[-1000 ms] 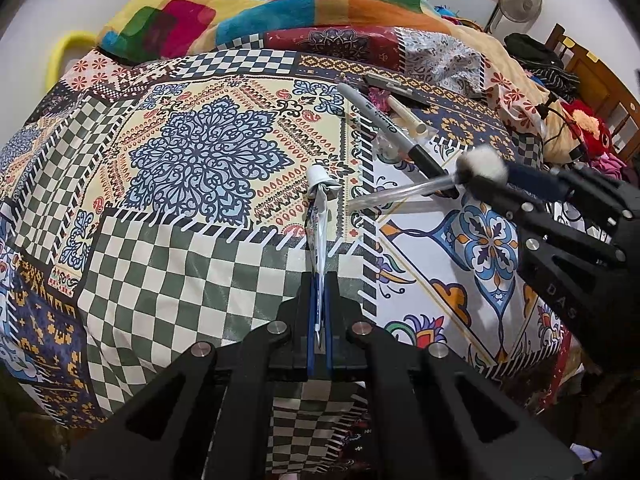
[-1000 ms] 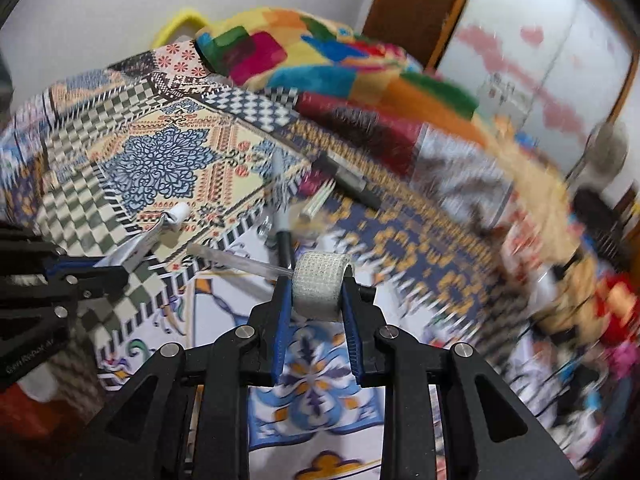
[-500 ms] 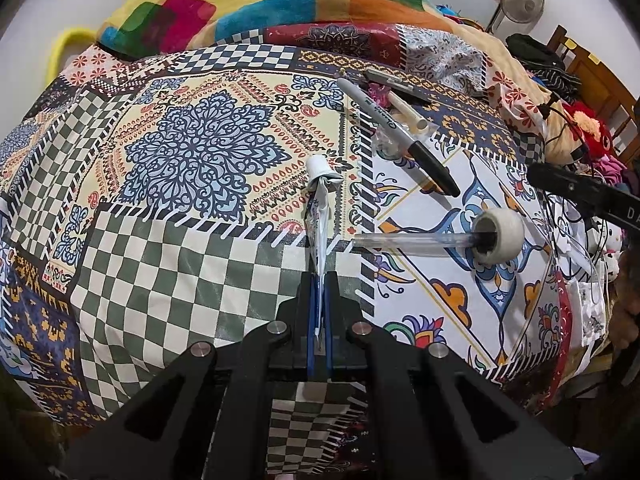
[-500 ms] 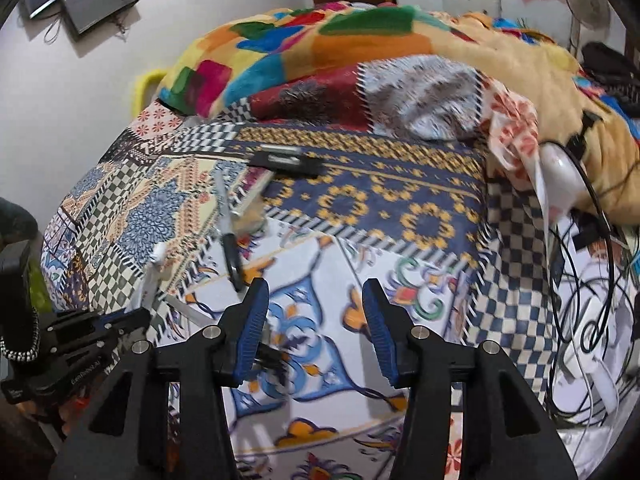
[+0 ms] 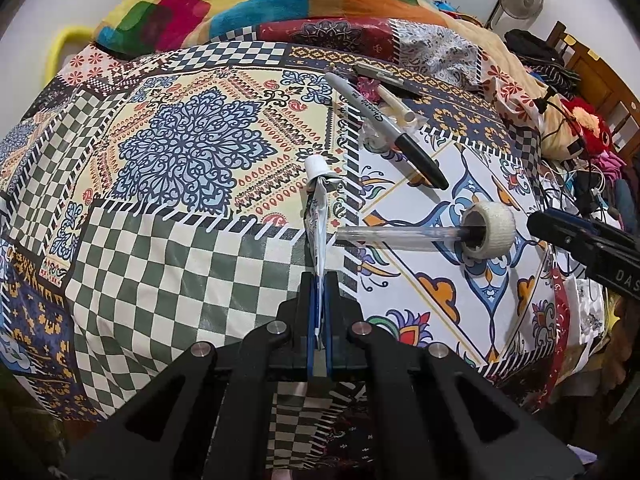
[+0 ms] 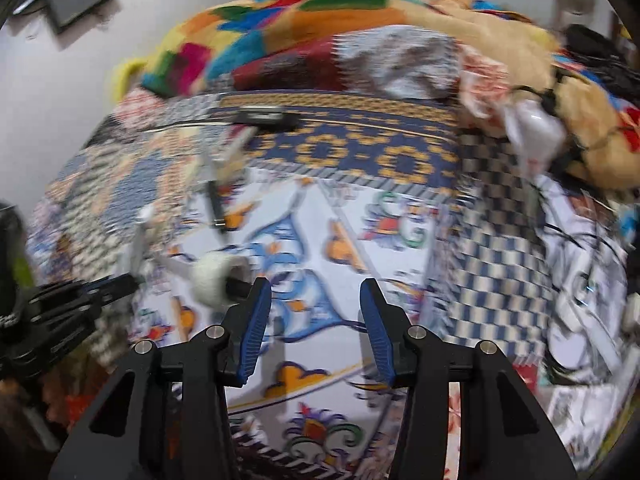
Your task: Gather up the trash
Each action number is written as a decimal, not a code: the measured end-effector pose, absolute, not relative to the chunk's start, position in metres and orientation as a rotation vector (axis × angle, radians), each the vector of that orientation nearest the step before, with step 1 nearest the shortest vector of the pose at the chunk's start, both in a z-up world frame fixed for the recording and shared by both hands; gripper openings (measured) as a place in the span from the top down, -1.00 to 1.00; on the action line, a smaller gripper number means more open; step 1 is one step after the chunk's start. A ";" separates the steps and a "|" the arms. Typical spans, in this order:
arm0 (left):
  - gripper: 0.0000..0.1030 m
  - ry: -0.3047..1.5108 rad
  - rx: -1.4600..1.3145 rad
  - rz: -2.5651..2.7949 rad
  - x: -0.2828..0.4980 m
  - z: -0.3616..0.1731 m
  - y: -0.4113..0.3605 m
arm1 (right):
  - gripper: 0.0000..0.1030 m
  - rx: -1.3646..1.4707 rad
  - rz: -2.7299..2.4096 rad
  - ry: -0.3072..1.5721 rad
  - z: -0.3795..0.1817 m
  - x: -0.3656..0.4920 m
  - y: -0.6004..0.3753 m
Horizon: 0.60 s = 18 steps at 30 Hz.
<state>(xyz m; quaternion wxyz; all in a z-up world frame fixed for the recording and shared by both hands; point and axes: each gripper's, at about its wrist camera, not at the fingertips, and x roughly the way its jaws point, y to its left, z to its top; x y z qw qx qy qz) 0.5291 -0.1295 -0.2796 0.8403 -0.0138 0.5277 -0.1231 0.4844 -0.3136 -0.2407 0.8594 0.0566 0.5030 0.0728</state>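
Observation:
My left gripper (image 5: 319,282) is shut on the flat tail of a squeezed silver tube (image 5: 318,204) with a white cap, which points away from me above the patterned bedspread (image 5: 180,264). A white tape roll (image 5: 489,230) lies on the bedspread at the end of a clear plastic tube (image 5: 396,235). My right gripper (image 6: 314,294) hovers just right of the tape roll (image 6: 212,276). Its jaws are apart and closing, with nothing between them. In the left wrist view one of its fingers (image 5: 568,236) shows at the right edge.
A black marker (image 5: 384,128), a white stick (image 5: 394,102), a dark pen (image 5: 384,78) and crumpled clear plastic (image 5: 374,140) lie farther back. A colourful blanket (image 5: 240,4) covers the head of the bed. Cables and clutter (image 5: 580,168) crowd the right side.
My right gripper let go of the tape roll, which now lies by the clear tube. It opened and drew off to the right. The left gripper kept still with the squeezed tube.

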 end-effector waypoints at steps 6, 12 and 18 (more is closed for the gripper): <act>0.95 1.111 -0.028 -0.267 0.530 -0.280 -0.129 | 0.17 0.110 0.196 1.101 -0.255 0.489 -0.300; 0.95 1.109 -0.032 -0.275 0.529 -0.280 -0.127 | 0.17 0.152 0.139 1.084 -0.257 0.493 -0.310; 0.94 1.101 -0.025 -0.270 0.529 -0.280 -0.129 | 0.19 0.101 0.190 1.066 -0.259 0.505 -0.298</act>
